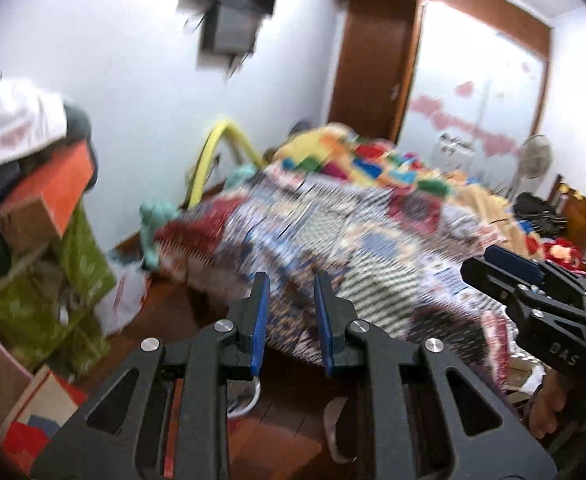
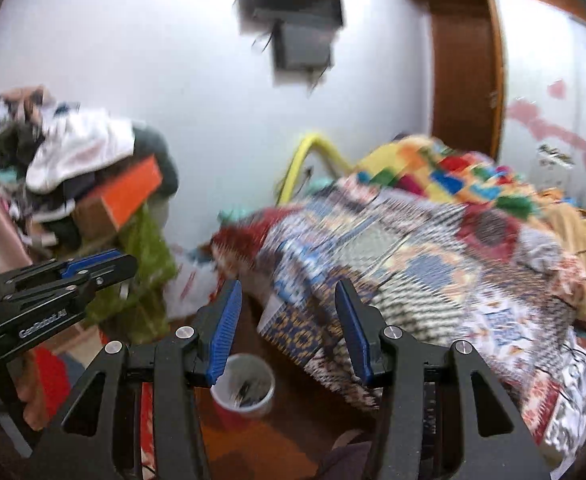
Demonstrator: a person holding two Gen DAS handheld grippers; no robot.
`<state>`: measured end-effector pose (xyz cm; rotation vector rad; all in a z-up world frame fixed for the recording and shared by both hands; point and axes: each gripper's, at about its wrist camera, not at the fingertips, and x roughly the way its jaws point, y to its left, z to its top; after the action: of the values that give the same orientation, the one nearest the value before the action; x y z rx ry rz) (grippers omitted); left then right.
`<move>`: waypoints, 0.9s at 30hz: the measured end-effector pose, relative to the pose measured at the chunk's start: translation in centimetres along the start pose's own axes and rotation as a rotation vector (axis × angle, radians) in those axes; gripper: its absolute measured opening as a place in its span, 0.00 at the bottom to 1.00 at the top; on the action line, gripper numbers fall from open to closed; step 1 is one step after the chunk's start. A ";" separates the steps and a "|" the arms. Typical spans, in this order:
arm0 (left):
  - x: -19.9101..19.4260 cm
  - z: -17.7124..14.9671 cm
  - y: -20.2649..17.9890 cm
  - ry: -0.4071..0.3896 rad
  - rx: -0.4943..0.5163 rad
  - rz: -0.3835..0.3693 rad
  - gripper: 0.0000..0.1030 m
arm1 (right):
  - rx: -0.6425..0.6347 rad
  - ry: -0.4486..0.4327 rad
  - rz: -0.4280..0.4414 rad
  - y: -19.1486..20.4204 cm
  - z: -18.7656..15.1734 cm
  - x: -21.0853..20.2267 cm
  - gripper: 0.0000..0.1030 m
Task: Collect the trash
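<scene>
Red cup (image 2: 244, 394) below right gripper's fingers (image 2: 224, 328).

Left gripper (image 1: 291, 322), black linkage frame with blue ribbed pads, jaws parted by a narrow gap with nothing between them. Right gripper (image 2: 289, 328), same black build and blue pads, jaws set wider, likewise empty. Both raised and angled forward and slightly downward, side by side. Each visible from the side in the other's wrist view, carried on a hand (image 1: 549, 408) beneath, fingers (image 2: 33, 404) apparently wrapped round the handle; blur obscures detail.
</scene>
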<state>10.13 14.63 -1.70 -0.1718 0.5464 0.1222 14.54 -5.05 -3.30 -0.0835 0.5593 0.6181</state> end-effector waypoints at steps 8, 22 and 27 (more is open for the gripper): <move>-8.1 -1.6 -4.8 -0.156 0.069 -0.064 0.31 | 0.040 -0.188 -0.135 -0.3 -1.6 -9.4 0.44; -13.2 -6.4 -7.1 -0.206 0.075 -0.082 0.92 | 0.094 -0.266 -0.302 -0.2 -5.4 -15.3 1.00; -13.6 -6.7 -7.2 -0.215 0.072 -0.094 0.95 | 0.081 -0.269 -0.339 0.2 -5.7 -15.6 1.00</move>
<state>-3.66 5.32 0.72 -0.1120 0.3276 0.0286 1.27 -14.47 0.01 -0.0168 0.2987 0.2688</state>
